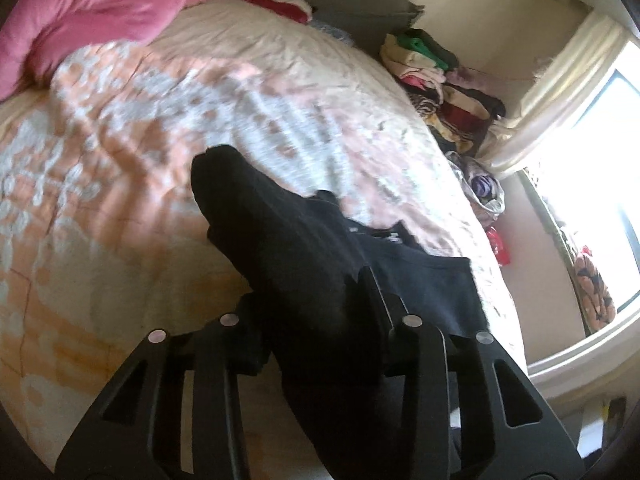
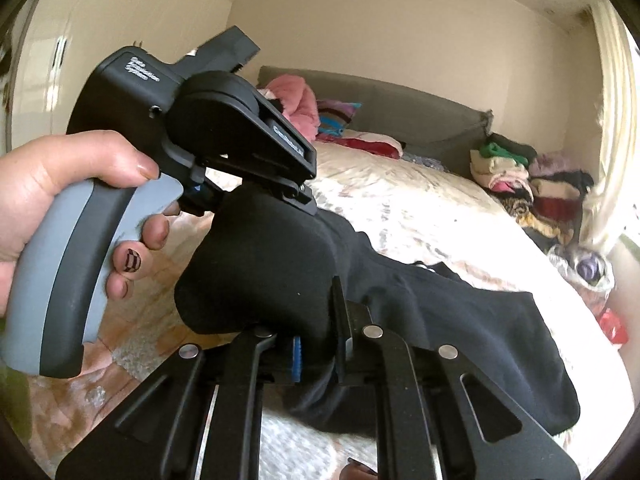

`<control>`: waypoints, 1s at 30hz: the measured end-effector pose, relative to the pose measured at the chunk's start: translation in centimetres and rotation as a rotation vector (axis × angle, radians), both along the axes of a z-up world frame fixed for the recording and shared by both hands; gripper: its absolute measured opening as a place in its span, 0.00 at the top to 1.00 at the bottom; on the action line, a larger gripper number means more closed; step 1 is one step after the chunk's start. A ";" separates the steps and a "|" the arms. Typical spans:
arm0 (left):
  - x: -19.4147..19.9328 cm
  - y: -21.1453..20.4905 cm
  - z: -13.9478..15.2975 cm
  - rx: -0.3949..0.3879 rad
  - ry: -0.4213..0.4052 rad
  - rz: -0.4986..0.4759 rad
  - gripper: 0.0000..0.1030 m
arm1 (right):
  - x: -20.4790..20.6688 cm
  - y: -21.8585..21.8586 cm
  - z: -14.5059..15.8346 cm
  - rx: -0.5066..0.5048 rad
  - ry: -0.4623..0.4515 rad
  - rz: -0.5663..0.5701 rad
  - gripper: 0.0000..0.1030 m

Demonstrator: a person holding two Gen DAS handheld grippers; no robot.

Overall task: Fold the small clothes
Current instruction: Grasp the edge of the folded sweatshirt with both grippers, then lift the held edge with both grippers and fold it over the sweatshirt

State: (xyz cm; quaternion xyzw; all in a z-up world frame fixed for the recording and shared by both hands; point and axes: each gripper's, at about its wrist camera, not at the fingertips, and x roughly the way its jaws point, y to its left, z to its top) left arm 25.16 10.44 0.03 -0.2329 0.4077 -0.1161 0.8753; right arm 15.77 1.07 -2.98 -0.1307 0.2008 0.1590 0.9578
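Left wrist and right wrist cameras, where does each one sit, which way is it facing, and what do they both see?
Left wrist: on the left gripper, looking down its fingers over the black garment and across the bed; no hand shows.
Right wrist: on the right gripper, facing the headboard; the person's left hand shows.
Shared: garment, bed, clothes pile.

Daylight is admitted through a window (image 1: 600,200) right of the jaws, blown out to white glare. Bedspread (image 1: 160,140) ahead of the jaws is smeared by motion blur. Black garment (image 1: 320,280) between the jaws is rendered detail-free. Fisheye curvature and dark vignetting are noted at edges.
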 end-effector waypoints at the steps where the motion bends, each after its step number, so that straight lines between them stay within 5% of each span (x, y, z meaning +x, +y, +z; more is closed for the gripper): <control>1: -0.1 -0.5 0.5 0.008 -0.008 -0.006 0.71 | -0.2 -0.6 0.3 0.016 -0.003 -0.002 0.90; 14: -0.4 -7.9 4.4 0.075 -0.069 -0.078 0.71 | -2.2 -7.4 2.7 0.135 -0.005 -0.100 0.91; 30: 2.8 -15.2 1.8 0.129 -0.008 -0.138 0.68 | -0.8 -13.1 0.9 0.222 0.111 -0.177 0.91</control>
